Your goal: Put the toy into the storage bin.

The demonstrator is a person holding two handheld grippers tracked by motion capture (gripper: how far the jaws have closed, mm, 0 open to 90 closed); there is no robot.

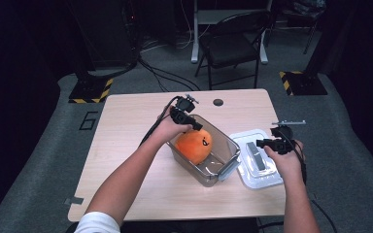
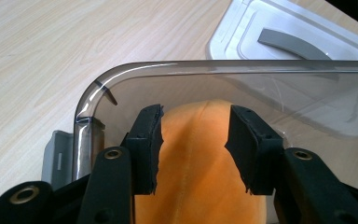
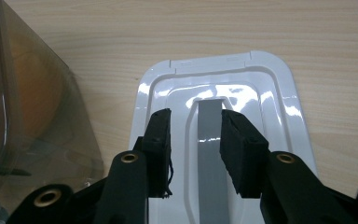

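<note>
An orange plush toy with a small dark face lies in a clear grey plastic bin at the middle of the table. My left gripper hangs over the bin's far left end. In the left gripper view its jaws stand apart just above the toy, inside the bin's rim; it is open. To the right of the bin lies a white lid with a grey handle. My right gripper is open, its jaws straddling the handle without pressing it.
The lid lies close to the table's right edge. A round cable hole sits near the table's far edge. Beyond the table a black folding chair stands on the floor, with striped stand bases at both sides.
</note>
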